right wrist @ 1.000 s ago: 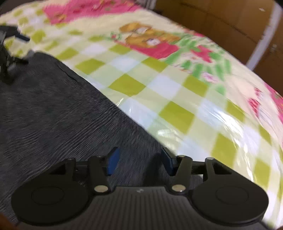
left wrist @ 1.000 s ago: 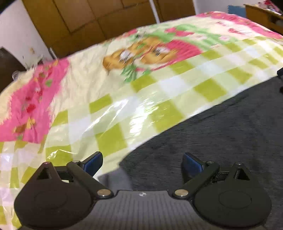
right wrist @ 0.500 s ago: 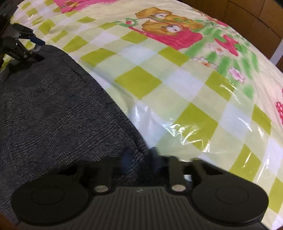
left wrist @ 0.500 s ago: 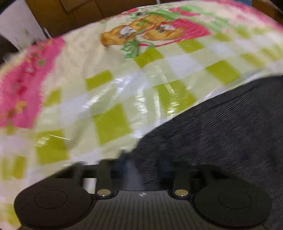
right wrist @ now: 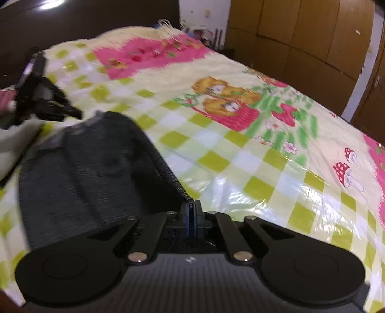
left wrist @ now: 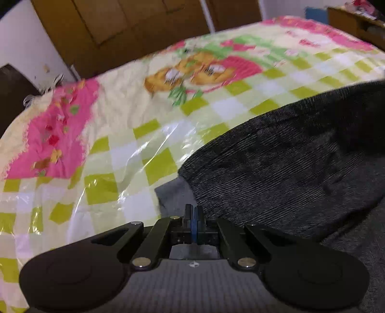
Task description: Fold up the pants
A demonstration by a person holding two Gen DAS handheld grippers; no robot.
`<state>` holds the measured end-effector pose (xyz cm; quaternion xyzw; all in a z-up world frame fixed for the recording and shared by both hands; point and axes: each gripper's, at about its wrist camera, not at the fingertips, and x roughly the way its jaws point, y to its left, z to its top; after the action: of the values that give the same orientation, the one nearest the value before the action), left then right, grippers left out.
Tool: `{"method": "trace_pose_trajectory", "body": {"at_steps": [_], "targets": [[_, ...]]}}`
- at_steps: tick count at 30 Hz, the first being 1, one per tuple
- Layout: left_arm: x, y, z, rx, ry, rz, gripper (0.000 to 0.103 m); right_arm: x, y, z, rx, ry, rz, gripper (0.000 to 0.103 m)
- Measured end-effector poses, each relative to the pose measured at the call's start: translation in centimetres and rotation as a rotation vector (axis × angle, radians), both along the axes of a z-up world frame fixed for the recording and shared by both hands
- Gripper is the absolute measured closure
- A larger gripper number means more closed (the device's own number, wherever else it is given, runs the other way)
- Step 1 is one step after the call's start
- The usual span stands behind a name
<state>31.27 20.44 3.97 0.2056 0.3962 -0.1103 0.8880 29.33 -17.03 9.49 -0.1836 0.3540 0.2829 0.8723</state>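
Note:
Dark grey pants (left wrist: 276, 168) lie on a bed with a yellow-green checked sheet (left wrist: 120, 154). My left gripper (left wrist: 192, 211) is shut on a corner of the pants, with a paler grey edge beside it, and holds the cloth raised off the bed. My right gripper (right wrist: 191, 209) is shut on the ribbed edge of the pants (right wrist: 96, 163) and lifts it too. The left gripper (right wrist: 45, 103) also shows at the far left of the right wrist view, at the other end of the raised edge.
The sheet (right wrist: 240, 154) has a glossy plastic cover, bear prints and pink patches. Wooden wardrobe doors (left wrist: 120, 29) stand behind the bed. A dark headboard (right wrist: 84, 21) is at one end. A wooden side table (left wrist: 356, 21) stands at the far right.
Both grippers went from open to shut on the pants' edge. Both have since lifted the cloth off the sheet, so the pants now hang between them.

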Motion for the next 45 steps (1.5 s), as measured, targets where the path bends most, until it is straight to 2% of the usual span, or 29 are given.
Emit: {"method": "trace_pose_trajectory", "body": {"at_steps": [2,4,5,6,9,11,13,14,15,17,22,27,30,33,35,38,39,40,42,44,45], "targets": [[0.0,-0.5,0.3,0.02,-0.067,-0.021,0.076,-2.6,0.4,0.4,0.005,-0.005,0.023,0.101],[0.9,-0.7,0.3,0.04,-0.103,-0.038,0.056,-4.2,1.0,0.4,0.01,-0.002,0.023,0.101],[1.4,-0.8,0.3,0.054,-0.113,-0.056,0.038,-4.7,1.2,0.3,0.011,0.001,0.024,0.101],[2.0,-1.1,0.1,0.085,-0.119,-0.097,0.028,-5.1,1.5,0.2,0.007,0.011,0.025,0.101],[3.8,-2.2,-0.8,0.175,-0.103,-0.208,0.023,-6.0,2.1,0.1,-0.021,0.017,0.038,0.101],[5.0,-2.7,-1.3,0.188,-0.071,-0.248,0.022,-5.9,2.2,0.1,-0.026,0.025,0.032,0.101],[6.1,-3.0,-2.0,0.19,-0.011,-0.269,0.023,-5.7,2.1,-0.1,-0.024,0.039,0.022,0.101],[6.5,-3.3,-2.5,0.202,0.031,-0.283,0.036,-5.6,2.1,-0.2,-0.027,0.049,0.017,0.101],[6.6,-3.7,-3.1,0.233,0.065,-0.291,0.056,-5.5,2.0,-0.3,-0.032,0.058,0.013,0.101],[6.3,-4.0,-3.9,0.306,0.072,-0.284,0.08,-5.4,1.7,-0.3,-0.045,0.064,0.005,0.101],[3.2,-3.0,-1.3,0.25,-0.006,-0.233,0.081,-6.1,0.7,0.1,-0.05,0.033,-0.039,0.102],[-3.1,-2.1,2.5,0.219,-0.094,-0.216,0.081,-9.3,0.0,2.1,-0.042,-0.033,-0.052,0.103],[-7.3,-1.2,3.7,0.16,-0.132,-0.185,0.081,-12.2,-0.6,3.3,-0.004,-0.057,-0.073,0.103],[-11.4,-0.8,2.5,0.121,-0.125,-0.162,0.081,-14.5,-0.4,2.2,0.006,-0.018,-0.067,0.103],[-13.5,-0.6,0.8,0.135,-0.1,-0.153,0.081,-15.5,0.1,0.8,0.014,0.018,-0.058,0.103],[-15.4,-0.3,-0.7,0.118,-0.065,-0.13,0.084,-15.7,1.4,-1.1,-0.076,-0.016,-0.026,0.102],[-15.9,-0.3,-0.8,0.113,-0.068,-0.123,0.087,-15.6,1.8,-1.6,-0.123,-0.094,-0.015,0.1],[-16.1,-0.1,-0.9,0.099,-0.075,-0.11,0.087,-15.3,2.1,-2.1,-0.171,-0.157,0.005,0.094],[-16.2,0.1,-0.9,0.068,-0.087,-0.082,0.087,-13.4,2.9,-3.3,-0.29,-0.222,0.037,0.082],[-15.8,0.2,-1.1,0.054,-0.089,-0.07,0.087,-11.6,3.4,-4.4,-0.372,-0.289,0.079,0.064],[-15.9,0.2,-1.2,0.052,-0.089,-0.068,0.087,-10.7,3.6,-5.0,-0.415,-0.311,0.102,0.059]]}}
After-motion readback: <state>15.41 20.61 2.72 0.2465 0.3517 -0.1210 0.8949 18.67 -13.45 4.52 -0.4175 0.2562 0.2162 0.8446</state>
